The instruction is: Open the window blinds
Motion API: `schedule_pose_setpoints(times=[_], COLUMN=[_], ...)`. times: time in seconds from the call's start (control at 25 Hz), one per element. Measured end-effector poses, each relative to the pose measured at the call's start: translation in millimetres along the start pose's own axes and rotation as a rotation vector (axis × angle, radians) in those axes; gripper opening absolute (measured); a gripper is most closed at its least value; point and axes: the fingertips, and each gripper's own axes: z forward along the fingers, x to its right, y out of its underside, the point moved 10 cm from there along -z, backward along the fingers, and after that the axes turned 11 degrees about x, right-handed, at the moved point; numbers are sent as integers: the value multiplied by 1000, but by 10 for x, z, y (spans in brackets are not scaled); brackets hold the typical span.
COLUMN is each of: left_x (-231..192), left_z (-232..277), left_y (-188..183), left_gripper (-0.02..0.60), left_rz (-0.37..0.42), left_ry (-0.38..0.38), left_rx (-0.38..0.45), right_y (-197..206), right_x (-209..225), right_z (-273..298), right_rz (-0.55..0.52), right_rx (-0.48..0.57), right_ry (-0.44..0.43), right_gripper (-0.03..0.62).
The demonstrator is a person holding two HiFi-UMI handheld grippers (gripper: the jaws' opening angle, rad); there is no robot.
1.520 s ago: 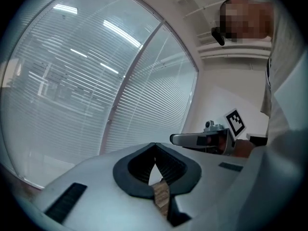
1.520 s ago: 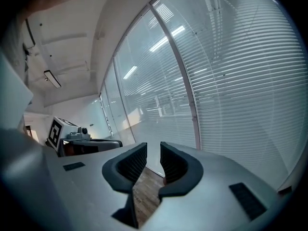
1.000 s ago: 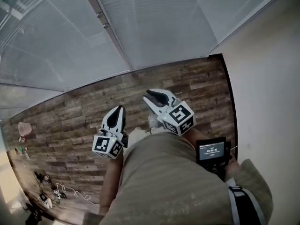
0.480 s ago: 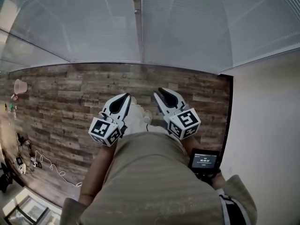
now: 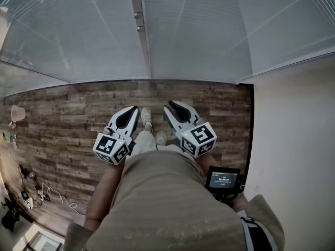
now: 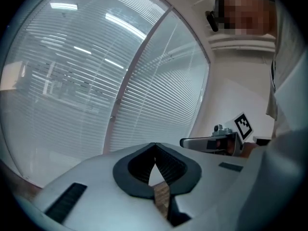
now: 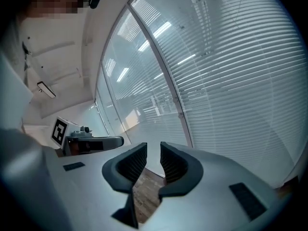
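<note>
Blinds (image 5: pixel 209 30) were found lowered with slats closed across both panes, directly ahead of the person and well apart from either tool. Left gripper (image 5: pixel 134 110) was clenched on nothing, its jaws meeting tip to tip. Right gripper (image 5: pixel 170 107) had its jaws parted with nothing between them. Both were held side by side at the waist, above the person's shoes (image 5: pixel 146 116).

Step in hand was judged to be the approach; the opening itself was not yet begun. No wand or cord could be made out in any view. Two small fittings (image 5: pixel 138 22) on the upright frame post (image 5: pixel 142 51) between the panes were too small to identify. Advice: locate the control first, present the parted right gripper to it squarely, and close on it without catching the slats.

Surroundings:
- Plank floor (image 5: pixel 63 114): nothing seen standing between person and window.
- White wall (image 5: pixel 293 140): close on the right, limiting room there.
- Small screen device (image 5: pixel 222 178): at the right hip.
- Loose cables (image 5: pixel 52 197) and a pink item (image 5: pixel 17 112): well off to the left.
</note>
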Motion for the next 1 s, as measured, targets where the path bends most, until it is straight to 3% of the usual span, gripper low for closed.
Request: schedule_pose_setpoints(times=[0.6, 1.0], left_x=[-1016, -1461], left_z=[720, 1033], left_y=[-422, -449], left_gripper=[15, 17], left_rz=[9, -3], left_ry=[44, 83], left_rx=[25, 26], right_y=[-414, -478], right_x=[309, 460], right_z=[1028, 1426], right_rz=[-49, -71], right_rx=[26, 21], right_ry=[44, 89], right_gripper=[72, 72])
